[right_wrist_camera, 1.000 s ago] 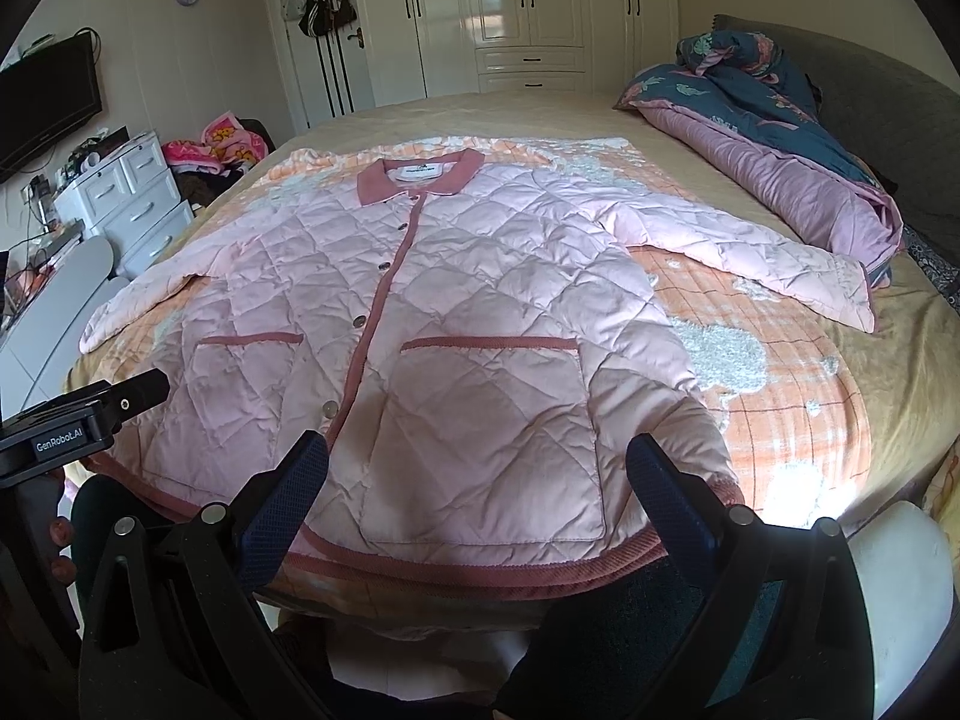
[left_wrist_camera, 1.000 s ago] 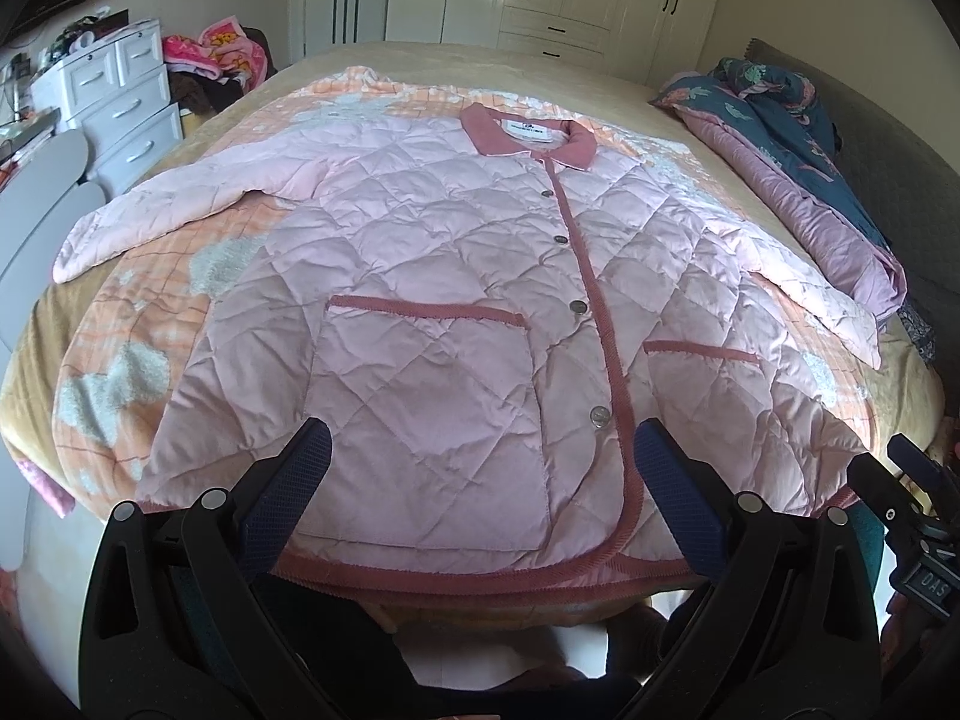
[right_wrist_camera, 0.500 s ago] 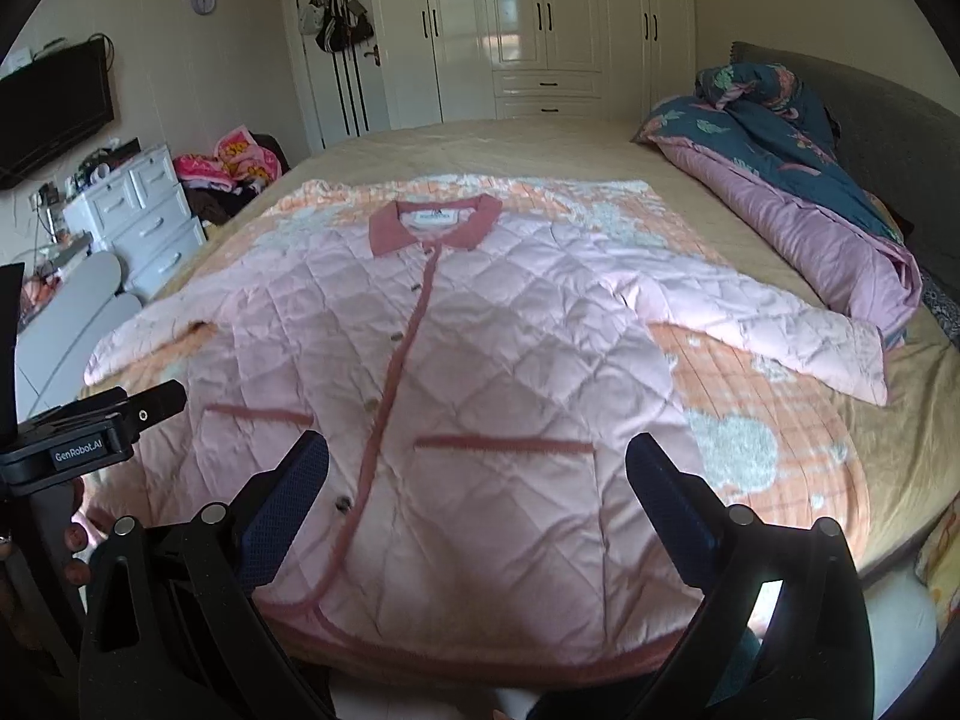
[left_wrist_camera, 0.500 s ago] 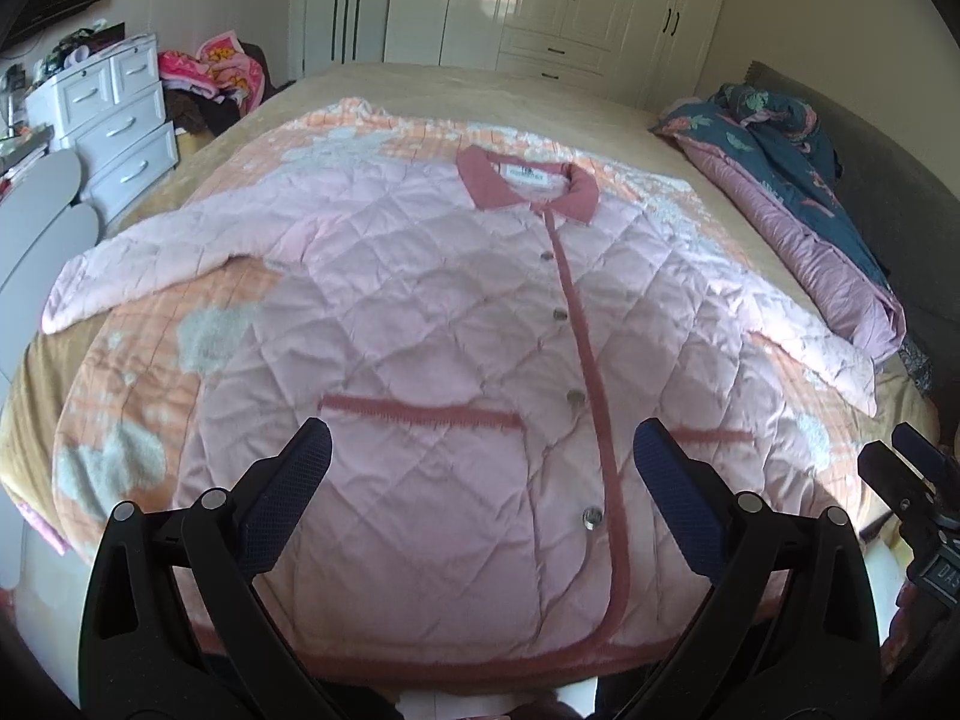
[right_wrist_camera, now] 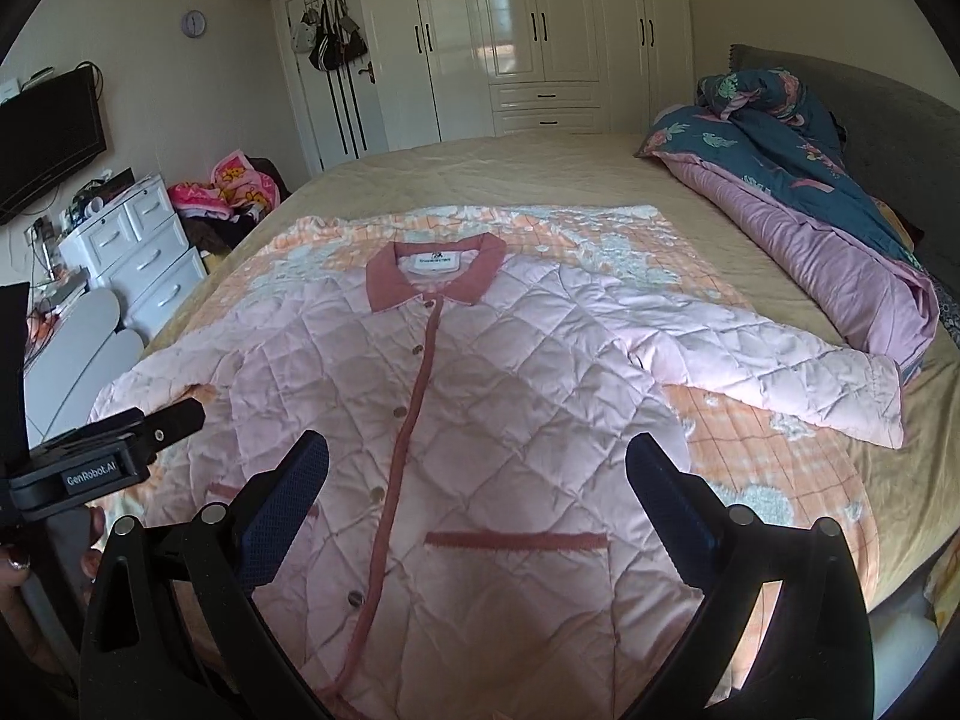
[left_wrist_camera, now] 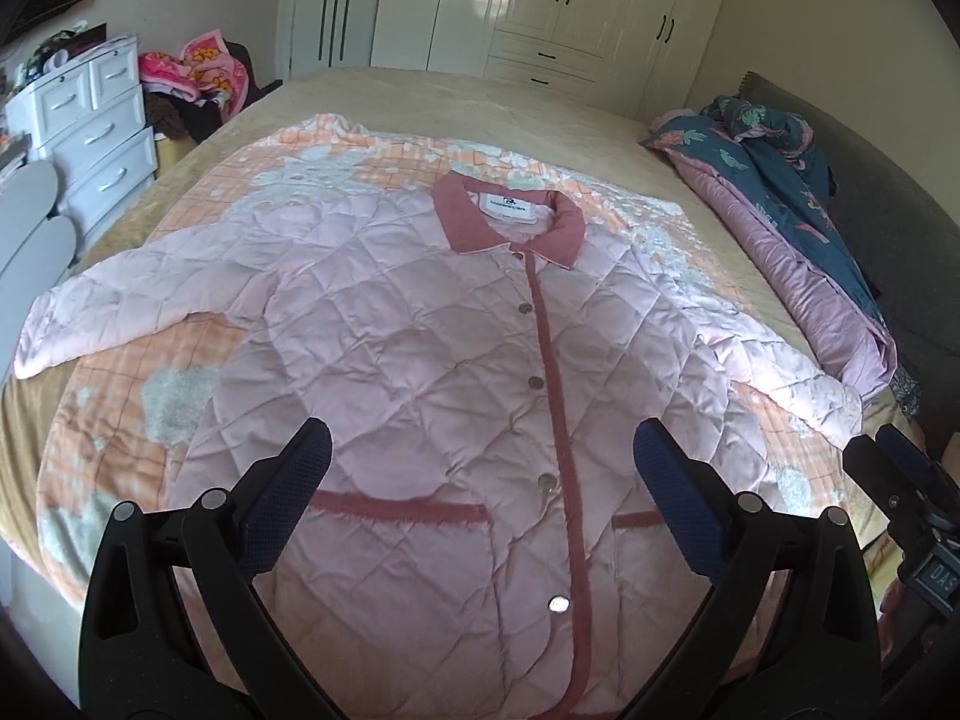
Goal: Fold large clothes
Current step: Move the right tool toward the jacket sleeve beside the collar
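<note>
A pink quilted jacket (left_wrist_camera: 432, 372) with a dark pink collar, placket and pocket trims lies flat and buttoned on the bed, both sleeves spread out; it also shows in the right wrist view (right_wrist_camera: 480, 396). My left gripper (left_wrist_camera: 480, 450) is open and empty, held above the jacket's lower half. My right gripper (right_wrist_camera: 477, 462) is open and empty, above the lower front of the jacket. The right gripper's body shows at the right edge of the left wrist view (left_wrist_camera: 906, 498). The left gripper's body shows at the left of the right wrist view (right_wrist_camera: 108, 456).
The jacket rests on an orange and white blanket (right_wrist_camera: 768, 438) over a beige bed (right_wrist_camera: 540, 174). A rolled purple and blue duvet (right_wrist_camera: 816, 222) lies along the right side. White drawers (left_wrist_camera: 90, 126) stand at the left, wardrobes (right_wrist_camera: 540, 36) at the back.
Both grippers have risen and moved forward over the jacket; its hem has dropped below the view and the collar appears closer. Both stay open.
</note>
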{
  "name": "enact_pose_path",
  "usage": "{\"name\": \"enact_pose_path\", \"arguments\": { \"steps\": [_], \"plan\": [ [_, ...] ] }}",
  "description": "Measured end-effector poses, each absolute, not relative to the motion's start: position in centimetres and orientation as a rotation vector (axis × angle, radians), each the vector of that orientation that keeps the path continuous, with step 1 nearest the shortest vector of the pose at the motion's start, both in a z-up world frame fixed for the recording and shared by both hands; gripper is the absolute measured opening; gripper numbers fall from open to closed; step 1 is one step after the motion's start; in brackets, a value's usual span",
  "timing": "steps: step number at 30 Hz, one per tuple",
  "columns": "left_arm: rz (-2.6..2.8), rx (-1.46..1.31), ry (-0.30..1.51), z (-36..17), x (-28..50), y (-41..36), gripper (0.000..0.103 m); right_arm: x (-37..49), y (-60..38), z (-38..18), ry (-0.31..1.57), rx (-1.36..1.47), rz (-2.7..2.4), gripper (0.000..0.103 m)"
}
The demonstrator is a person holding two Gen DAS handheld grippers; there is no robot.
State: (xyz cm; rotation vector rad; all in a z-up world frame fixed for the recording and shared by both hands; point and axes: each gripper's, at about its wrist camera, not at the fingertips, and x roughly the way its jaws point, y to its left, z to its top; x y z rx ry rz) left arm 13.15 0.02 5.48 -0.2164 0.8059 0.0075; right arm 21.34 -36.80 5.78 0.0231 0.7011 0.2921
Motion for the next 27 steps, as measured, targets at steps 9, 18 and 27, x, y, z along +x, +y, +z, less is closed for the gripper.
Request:
{"name": "enact_pose_path", "arguments": {
  "steps": [9, 18, 27],
  "plan": [
    [-0.016, -0.237, 0.776, 7.1, 17.3, 0.1, 0.095, 26.3, -37.5, 7.3, 0.668, 0.075, 0.255, 0.099],
    [-0.007, -0.253, 0.783, 8.1, 22.4, 0.3, 0.095, 32.3, -38.9, 8.1, 0.662, 0.171, 0.230, 0.099],
    [0.008, -0.227, 0.790, 7.6, 26.9, -1.1, 0.095, 38.4, -41.4, 7.0, 0.658, 0.267, 0.142, 0.099]
  ]
}}
